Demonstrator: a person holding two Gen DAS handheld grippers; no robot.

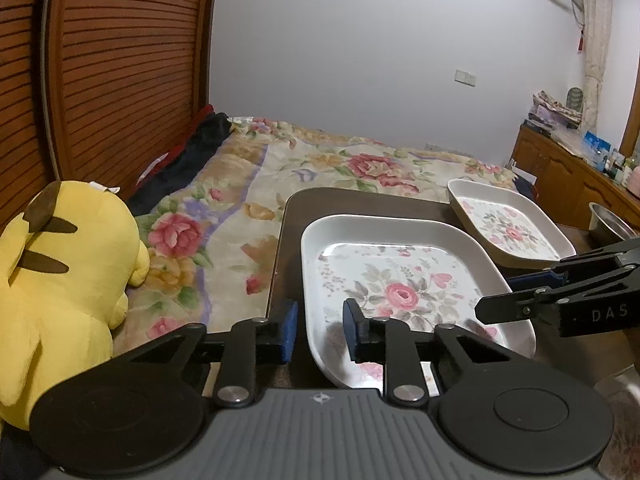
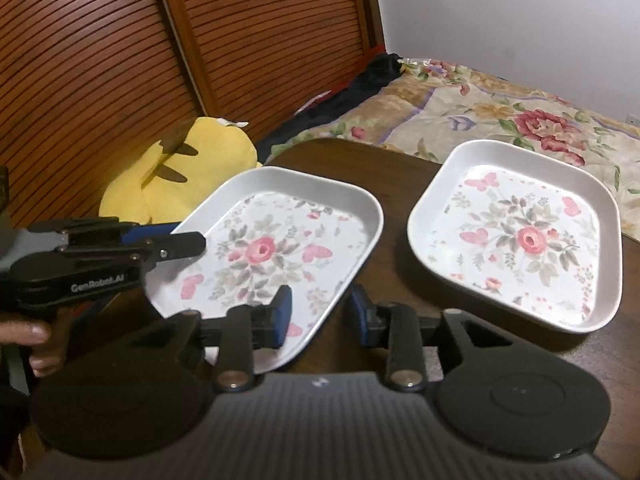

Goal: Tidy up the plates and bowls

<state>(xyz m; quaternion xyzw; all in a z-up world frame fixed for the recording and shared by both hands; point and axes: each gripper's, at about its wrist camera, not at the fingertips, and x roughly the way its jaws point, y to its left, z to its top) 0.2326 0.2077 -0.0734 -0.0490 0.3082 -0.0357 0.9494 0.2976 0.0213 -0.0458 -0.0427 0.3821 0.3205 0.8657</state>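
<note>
Two floral plates (image 2: 276, 240) (image 2: 516, 236) on dark table (image 2: 400, 176) beside bed (image 2: 500, 100).

We are seeing a yellow plush toy (image 1: 60, 280) lying against a slatted wooden headboard (image 1: 120, 80), beside a floral bedspread (image 1: 320, 152) with dark clothing (image 1: 192, 148) heaped along it. A wooden cabinet (image 1: 560, 176) is standing at the far right, holding what may be folded papers.
</note>
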